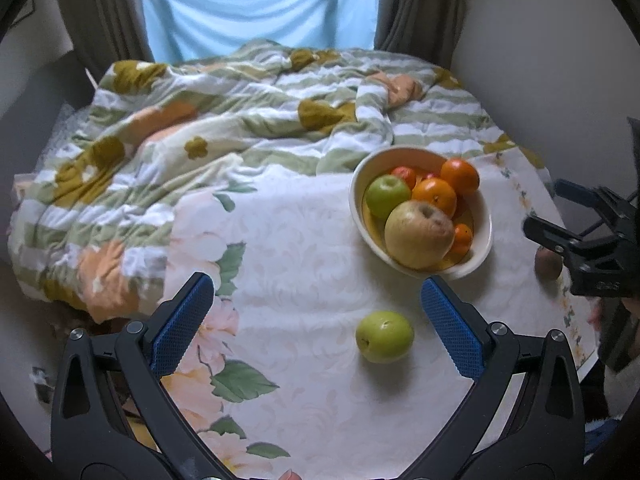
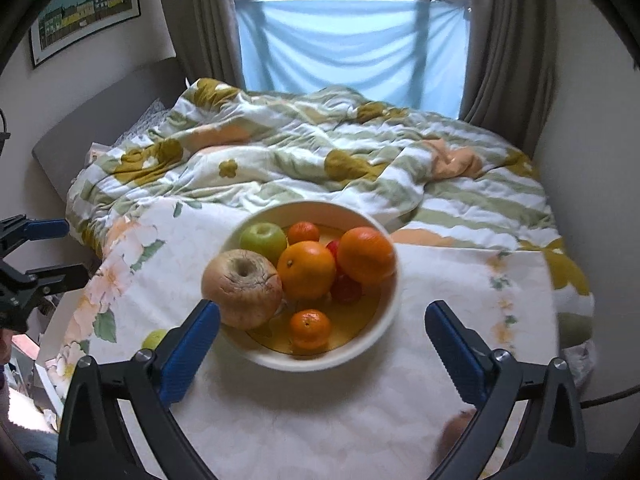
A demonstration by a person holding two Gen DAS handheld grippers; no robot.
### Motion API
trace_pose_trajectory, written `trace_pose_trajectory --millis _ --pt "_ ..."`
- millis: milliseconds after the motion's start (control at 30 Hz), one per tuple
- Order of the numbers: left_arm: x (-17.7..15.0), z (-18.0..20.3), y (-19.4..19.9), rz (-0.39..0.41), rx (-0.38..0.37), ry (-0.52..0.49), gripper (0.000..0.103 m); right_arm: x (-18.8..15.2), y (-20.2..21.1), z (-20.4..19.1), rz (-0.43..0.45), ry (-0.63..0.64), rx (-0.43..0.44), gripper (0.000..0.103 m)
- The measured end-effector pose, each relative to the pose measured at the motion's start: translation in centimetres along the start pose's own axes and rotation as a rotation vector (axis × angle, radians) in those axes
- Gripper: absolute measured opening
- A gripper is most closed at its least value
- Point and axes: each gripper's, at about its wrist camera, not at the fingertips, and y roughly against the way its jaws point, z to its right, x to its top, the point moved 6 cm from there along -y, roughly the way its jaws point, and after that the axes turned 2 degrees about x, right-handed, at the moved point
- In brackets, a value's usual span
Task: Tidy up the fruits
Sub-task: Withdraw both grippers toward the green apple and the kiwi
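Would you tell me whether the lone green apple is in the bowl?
Out: the green apple lies on the cloth, apart from the bowl.

The left gripper (image 1: 316, 320) is spread wide, its blue-padded fingers (image 1: 182, 324) well apart and gripping nothing; the right gripper (image 2: 322, 350) is likewise spread wide (its blue pads (image 2: 454, 354) clamp nothing); seen from the left wrist camera, the right gripper (image 1: 560, 216) reaches in from the right edge, its dark fingers parted; both point forward, angled downward.
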Motion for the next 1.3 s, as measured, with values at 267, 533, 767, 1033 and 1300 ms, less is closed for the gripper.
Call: trace_pose_trajectory --millis 267,533,767,1033,1300 --pt "-0.5 2.9 3.6 0.065 0.055 0.013 0.103 -1.1 6.6 2.3 0.044 -0.045 -0.03 0.102" --pt "-2.8 6.7 5.0 0.065 0.112 0.042 0.103 -3.9 10.3 6.2 0.042 -0.062 -0.089 0.102" --pt "-5.0 8.2 3.7 0.036 0.154 0.081 0.103 -7.0 9.5 9.0 -0.006 -0.069 -0.079 0.102" --pt "-8.0 6.7 -0.6 -0.011 0.172 0.147 0.103 -10.9 6.0 11.0 -0.066 -0.103 -0.075 0.102" --pt "-9.7 6.5 -5.6 -0.07 0.123 0.16 0.103 -12.8 1.8 12.3 -0.12 -0.119 -0.065 0.102"
